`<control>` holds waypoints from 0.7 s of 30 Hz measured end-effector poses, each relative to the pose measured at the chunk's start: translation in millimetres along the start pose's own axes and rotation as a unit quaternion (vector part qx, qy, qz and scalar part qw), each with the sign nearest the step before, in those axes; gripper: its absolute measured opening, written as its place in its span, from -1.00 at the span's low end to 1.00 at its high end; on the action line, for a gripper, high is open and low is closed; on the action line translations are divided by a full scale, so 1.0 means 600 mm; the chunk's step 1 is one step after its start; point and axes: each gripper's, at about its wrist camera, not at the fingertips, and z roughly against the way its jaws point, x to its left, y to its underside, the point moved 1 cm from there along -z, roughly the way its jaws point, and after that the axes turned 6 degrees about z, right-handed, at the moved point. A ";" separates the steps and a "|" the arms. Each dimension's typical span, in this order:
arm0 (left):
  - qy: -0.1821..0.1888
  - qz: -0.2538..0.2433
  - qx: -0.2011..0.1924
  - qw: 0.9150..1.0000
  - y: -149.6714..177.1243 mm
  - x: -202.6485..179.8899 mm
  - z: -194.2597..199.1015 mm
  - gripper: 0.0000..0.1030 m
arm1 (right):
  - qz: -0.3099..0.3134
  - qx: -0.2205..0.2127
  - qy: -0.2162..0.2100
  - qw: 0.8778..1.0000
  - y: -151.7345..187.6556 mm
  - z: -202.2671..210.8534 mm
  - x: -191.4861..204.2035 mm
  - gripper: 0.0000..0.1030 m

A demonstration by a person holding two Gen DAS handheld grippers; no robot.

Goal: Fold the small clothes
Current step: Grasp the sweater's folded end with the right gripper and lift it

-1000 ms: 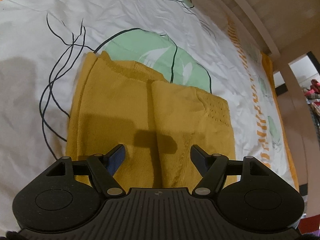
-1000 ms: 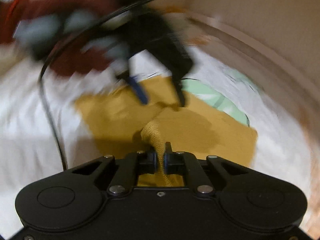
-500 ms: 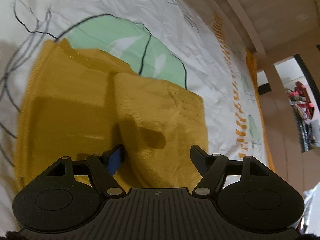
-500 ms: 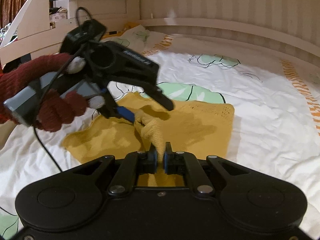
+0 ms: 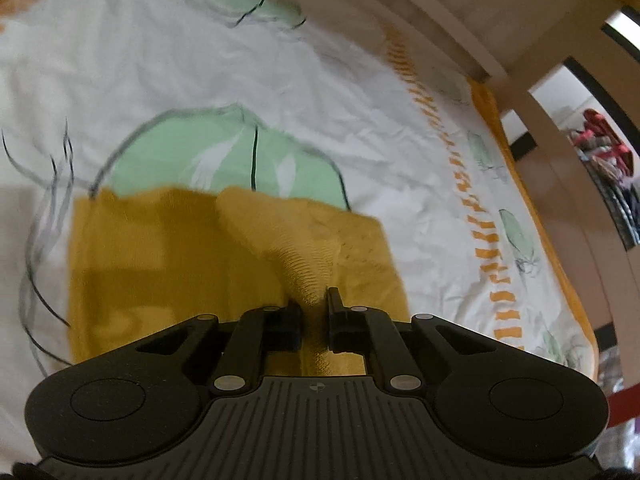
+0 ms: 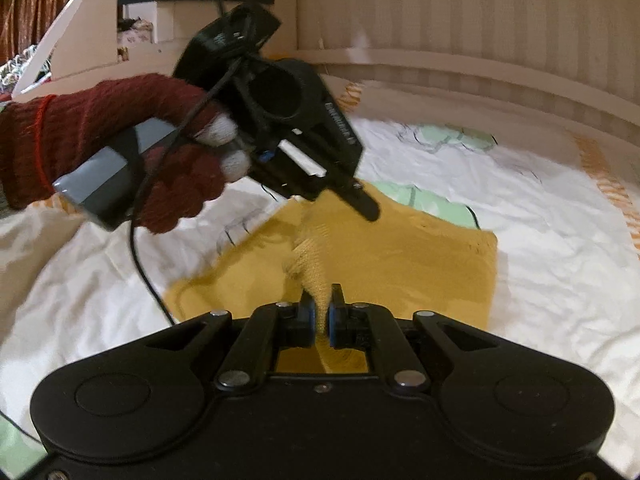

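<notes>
- Left gripper (image 5: 314, 304): jaws drawn narrow, having just been closing, and now pinched on a raised ridge of the yellow knit garment (image 5: 208, 256); the cloth rises in a ribbed cone from the bed up into the gap between the two black fingers.
- Right gripper (image 6: 320, 312): jaws narrow and clamped on another bunch of the same garment; blue pads press the knit from both sides, and a twisted strand of cloth rises from the flat part to the pinch.
- From the right wrist view the left gripper shows as a black device above the garment, angled downward, its fingers at the top of the lifted peak. The frame is blurred there, so the contact point itself is not sharp.
- A hand in a dark red knit glove (image 6: 120, 148) with white fingertips grips the grey handle of that device; a black cable (image 6: 140, 256) hangs from it across the bed.
- The garment lies mostly flat on the bed, lifted only at the two pinched spots. Its far edge overlaps a green leaf print (image 5: 224, 156).
- Bedsheet (image 5: 168, 64): white, wrinkled, with green leaves, thin black line drawing and an orange dashed border.
- A pale wooden bed frame (image 6: 460, 68) runs along the far side.
</notes>
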 end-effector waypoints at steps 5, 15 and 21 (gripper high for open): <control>-0.025 -0.030 -0.002 0.999 -0.022 0.020 0.034 -0.81 | -0.001 -0.009 -0.025 1.000 -0.027 -0.036 0.031 -0.79; -0.061 -0.010 0.017 0.998 -0.015 0.134 0.008 -0.79 | 0.005 0.046 -0.071 0.996 -0.024 -0.137 0.088 -0.79; -0.066 0.031 -0.008 0.997 -0.017 0.166 0.014 -0.70 | 0.007 0.068 -0.095 0.993 -0.010 -0.146 0.093 -0.52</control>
